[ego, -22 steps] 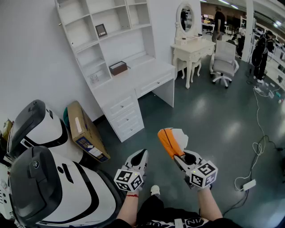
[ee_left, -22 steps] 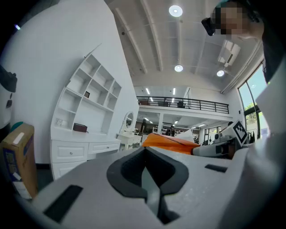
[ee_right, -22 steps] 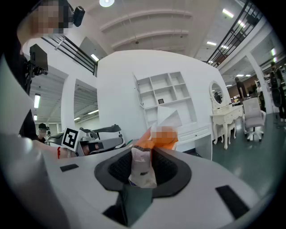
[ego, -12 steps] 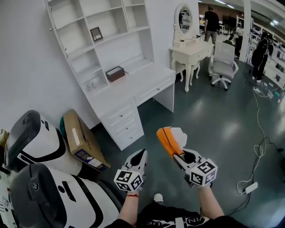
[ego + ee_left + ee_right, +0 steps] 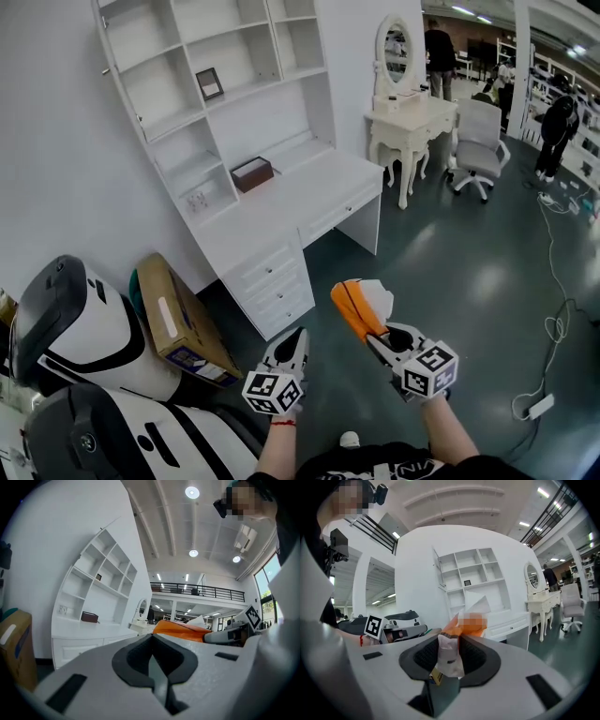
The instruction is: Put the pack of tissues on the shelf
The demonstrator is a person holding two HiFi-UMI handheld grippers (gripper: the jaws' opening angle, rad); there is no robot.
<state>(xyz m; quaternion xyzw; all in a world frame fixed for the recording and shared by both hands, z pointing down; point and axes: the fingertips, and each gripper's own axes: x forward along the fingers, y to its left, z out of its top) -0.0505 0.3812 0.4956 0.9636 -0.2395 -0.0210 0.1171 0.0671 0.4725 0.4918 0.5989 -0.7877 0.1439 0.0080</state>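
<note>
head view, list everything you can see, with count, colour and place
shelf unit with desk: 1, white, against the left wall
picture frame: 1, dark, on a middle shelf
small box: 1, brown, at the back of the desk top
cardboard box: 1, tan, on the floor left of the desk
machines: 2, white and black, bottom left
dressing table: 1, white, oval mirror, back centre
office chair: 1, pale grey, beside the dressing table
power strip: 1, white, on the floor at right
people: at least two, dark clothes, far back
pack of tissues: 1, orange and white, in the right tongs
left tongs: 1, white, shut, empty
right tongs: 1, white, shut on the pack
</note>
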